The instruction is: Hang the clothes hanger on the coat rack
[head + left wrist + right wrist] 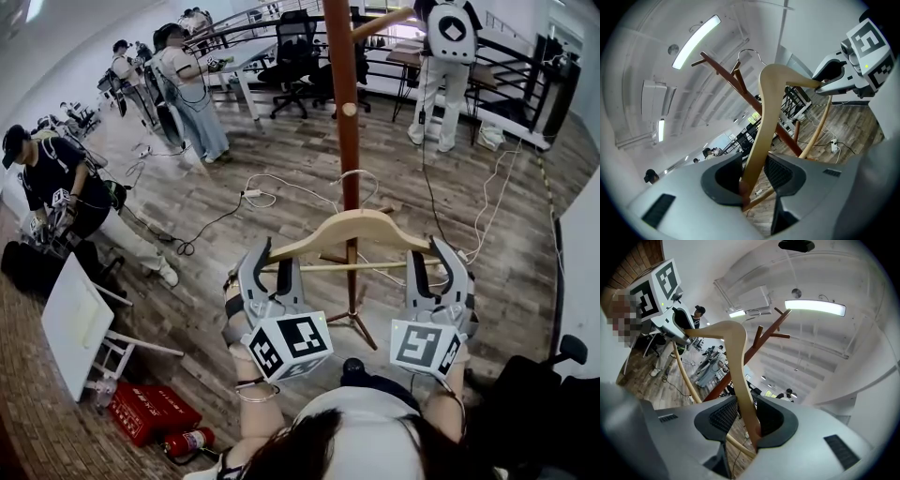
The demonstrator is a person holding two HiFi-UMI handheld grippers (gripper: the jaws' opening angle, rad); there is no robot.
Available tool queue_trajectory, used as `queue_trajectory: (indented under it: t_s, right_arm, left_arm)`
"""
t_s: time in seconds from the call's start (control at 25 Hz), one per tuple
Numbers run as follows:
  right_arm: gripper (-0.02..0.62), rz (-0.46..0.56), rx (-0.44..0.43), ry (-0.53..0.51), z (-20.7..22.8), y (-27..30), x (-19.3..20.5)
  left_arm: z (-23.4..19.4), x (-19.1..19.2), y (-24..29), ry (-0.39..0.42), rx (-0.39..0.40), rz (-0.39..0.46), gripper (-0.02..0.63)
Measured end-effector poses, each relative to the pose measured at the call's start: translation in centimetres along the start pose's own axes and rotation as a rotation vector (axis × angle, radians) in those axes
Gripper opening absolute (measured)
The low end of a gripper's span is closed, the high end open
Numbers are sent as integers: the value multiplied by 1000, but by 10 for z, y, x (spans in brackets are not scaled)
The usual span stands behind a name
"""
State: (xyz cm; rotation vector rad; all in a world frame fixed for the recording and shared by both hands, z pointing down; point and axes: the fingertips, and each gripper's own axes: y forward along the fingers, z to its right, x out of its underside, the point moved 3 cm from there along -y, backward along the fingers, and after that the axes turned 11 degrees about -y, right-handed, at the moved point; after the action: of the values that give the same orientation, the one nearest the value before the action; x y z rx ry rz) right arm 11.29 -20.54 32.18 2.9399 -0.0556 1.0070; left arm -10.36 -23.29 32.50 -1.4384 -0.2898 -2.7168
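A pale wooden clothes hanger (352, 225) with a thin lower bar is held level in front of the coat rack's red-brown pole (343, 94). My left gripper (272, 265) is shut on its left end and my right gripper (436, 264) on its right end. The wire hook (356, 175) shows close beside the pole, below the pegs. In the left gripper view the hanger (771, 108) runs up from the shut left gripper (757, 180) toward the rack's pegs (736, 77). The right gripper view shows the hanger (736, 352) clamped in the right gripper (746, 420), the rack's pegs (766, 336) behind it.
The rack's tripod feet (361, 328) stand just ahead of me, among white cables (281, 187) on the wood floor. A white board (75, 323), a red crate (150, 411) and a fire extinguisher (187, 441) lie at the left. Several people stand behind; a black chair (544, 394) is at the right.
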Motion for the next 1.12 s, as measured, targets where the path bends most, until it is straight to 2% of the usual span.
queue_trajectory:
  t_s: [1.12]
  right_arm:
    - [140,30,-2,0,22,54,-10]
  left_arm:
    - [-21,-26,46,-1,-20,13,147]
